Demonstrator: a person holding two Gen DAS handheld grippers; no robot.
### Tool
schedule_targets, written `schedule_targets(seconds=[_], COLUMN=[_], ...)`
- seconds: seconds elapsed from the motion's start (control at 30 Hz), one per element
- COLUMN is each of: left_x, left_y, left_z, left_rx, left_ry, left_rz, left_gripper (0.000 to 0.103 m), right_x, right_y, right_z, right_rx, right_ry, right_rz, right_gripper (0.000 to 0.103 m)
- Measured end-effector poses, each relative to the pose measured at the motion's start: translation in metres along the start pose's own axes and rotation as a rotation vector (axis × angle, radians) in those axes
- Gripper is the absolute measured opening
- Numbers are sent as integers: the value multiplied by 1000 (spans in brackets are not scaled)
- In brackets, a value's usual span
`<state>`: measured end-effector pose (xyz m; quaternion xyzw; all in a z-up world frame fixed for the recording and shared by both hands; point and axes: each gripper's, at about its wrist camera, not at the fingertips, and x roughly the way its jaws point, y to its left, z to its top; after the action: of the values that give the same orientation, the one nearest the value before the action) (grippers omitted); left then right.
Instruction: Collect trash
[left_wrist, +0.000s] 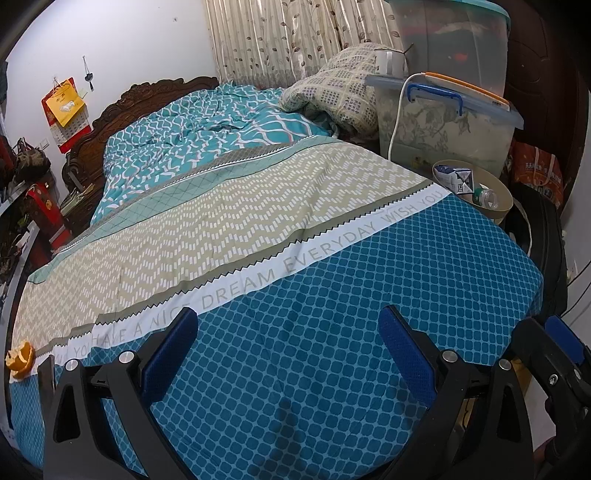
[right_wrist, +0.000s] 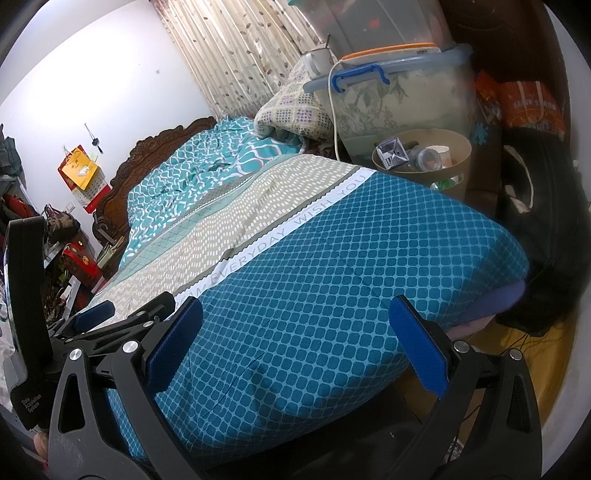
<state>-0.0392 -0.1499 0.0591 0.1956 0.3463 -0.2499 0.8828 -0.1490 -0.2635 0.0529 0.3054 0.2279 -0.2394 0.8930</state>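
Both tongs hang wide apart and empty over the foot of the bed (left_wrist: 332, 295): the left tongs (left_wrist: 288, 354) over the blue diamond-patterned cover, the right tongs (right_wrist: 295, 347) just beside them, nearer the bed's right edge. In the left wrist view one piece of trash is left on the cover, an orange peel (left_wrist: 20, 360) at about nine o'clock, lying on the white lettered stripe at the bed's left edge. The round bin (left_wrist: 480, 192) stands off the bed's right side at about two o'clock, and already holds a crushed carton (left_wrist: 454, 177) and a clear plastic bottle (left_wrist: 487, 197); the right wrist view shows a paper cup (right_wrist: 441, 155) in it too.

Judging from this, the step in hand is fetching the peel, and the left tongs are the nearer pair. A good approach would swing them toward nine o'clock, lower one pad on each side of the peel, and close gently, since peel is soft, curled and likely to fold or slip. The pads should stay clear of the cover so the cloth is not pinched along with it. The carry then crosses the whole bed toward two o'clock, so a firm hold matters before lifting.
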Motion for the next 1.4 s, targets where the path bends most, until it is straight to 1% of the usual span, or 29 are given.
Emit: schedule_targets(seconds=[0.13,1.4], left_x=[0,1], left_y=[0,2], left_z=[0,-1], left_rx=[1,15], left_ry=[0,3], left_rz=[-1,0], left_gripper=[94,94], right_x=[0,1], right_y=[2,0], right_z=[-4,-3], right_rx=[2,7], right_ry=[2,7], right_rz=[1,2], right_gripper=[100,100])
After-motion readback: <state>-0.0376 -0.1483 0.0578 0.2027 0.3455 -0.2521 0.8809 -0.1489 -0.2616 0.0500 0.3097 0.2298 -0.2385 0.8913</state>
